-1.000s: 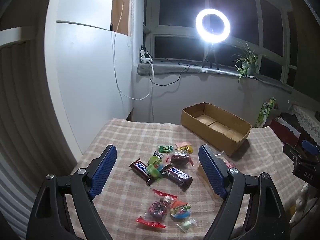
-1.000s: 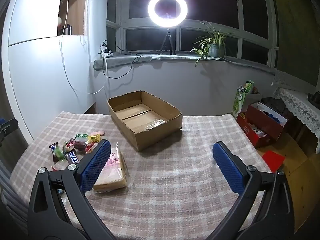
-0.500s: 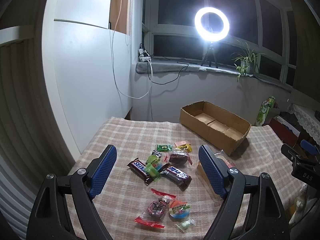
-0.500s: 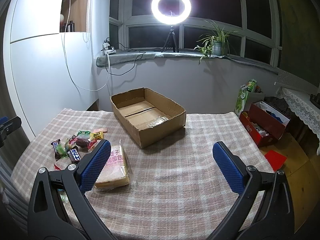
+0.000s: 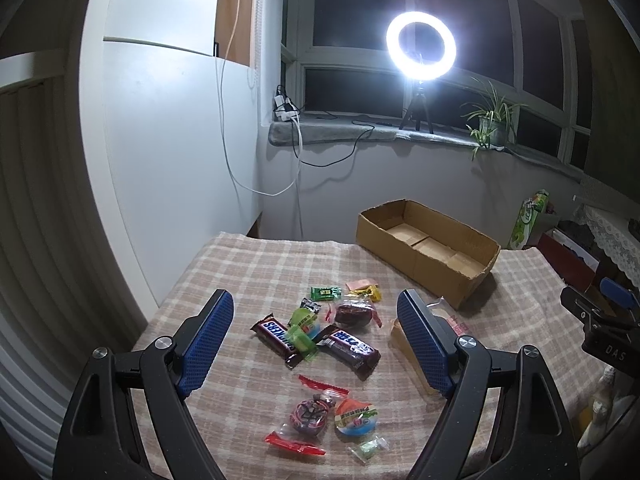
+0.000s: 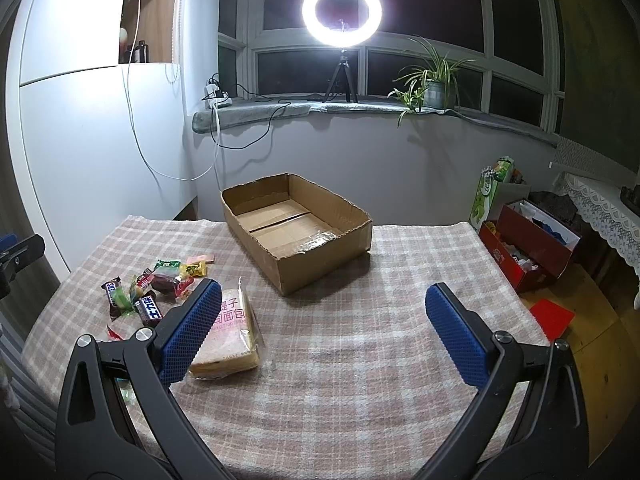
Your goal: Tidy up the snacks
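Ahead of your right hand-held gripper [image 6: 322, 334], the checked bench [image 6: 360, 360] lies bare up to the cardboard box [image 6: 296, 226], open-topped and standing free. Beside its left finger sits a wrapped bread pack [image 6: 230, 330]. Under your left hand-held gripper [image 5: 314, 338], scattered candy bars [image 5: 314, 340] crowd the cloth; left of them, the bench is bare.
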A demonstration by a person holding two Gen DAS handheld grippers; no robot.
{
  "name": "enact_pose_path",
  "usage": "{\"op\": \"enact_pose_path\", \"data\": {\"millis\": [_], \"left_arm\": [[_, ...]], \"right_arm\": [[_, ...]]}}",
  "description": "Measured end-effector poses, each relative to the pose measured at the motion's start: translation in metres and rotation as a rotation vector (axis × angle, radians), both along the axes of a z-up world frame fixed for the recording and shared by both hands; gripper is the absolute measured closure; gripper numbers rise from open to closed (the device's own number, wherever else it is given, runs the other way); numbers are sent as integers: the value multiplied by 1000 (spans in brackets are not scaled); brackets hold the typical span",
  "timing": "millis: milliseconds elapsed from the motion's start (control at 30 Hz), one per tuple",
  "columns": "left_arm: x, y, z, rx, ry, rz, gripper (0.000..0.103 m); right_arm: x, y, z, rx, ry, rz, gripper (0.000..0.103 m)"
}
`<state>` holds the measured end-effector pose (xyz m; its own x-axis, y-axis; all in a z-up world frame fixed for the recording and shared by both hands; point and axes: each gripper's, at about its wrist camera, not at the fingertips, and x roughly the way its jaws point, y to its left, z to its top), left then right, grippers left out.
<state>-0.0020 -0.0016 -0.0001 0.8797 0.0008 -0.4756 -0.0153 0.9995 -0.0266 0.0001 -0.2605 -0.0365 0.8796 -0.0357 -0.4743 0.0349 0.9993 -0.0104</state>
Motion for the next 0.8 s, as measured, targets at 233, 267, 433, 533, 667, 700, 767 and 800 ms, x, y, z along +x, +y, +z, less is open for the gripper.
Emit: {"op": "enact_pose_path", "data": {"millis": [233,267,433,533,667,700,767,800], "left_arm": [[0,0,-1,0,0,0,19],[-1,-1,-1,0,1,-1,19],[-1,-2,-2,-2,3,-4,19],[-1,-3,-2,-2,3,-4,19],[-1,-3,-2,-2,3,-4,19],[-1,-3,-2,-2,3,-4,19],[-1,-3,-2,-1,4,-4,19],[-1,-3,-2,-1,5,-4,19]], "right_arm": [[-1,-1,-1,1,0,2,0],[0,-1,-2,1,0,2,0],[0,-1,-3,2,2,0,0],[0,-1,-3,1,2,1,0],[0,-1,-2,2,3,2,0],[-1,0,-4,1,3,2,0],[0,0,-3,2,3,3,0],[-1,0,-5,3,4,4,0]]}}
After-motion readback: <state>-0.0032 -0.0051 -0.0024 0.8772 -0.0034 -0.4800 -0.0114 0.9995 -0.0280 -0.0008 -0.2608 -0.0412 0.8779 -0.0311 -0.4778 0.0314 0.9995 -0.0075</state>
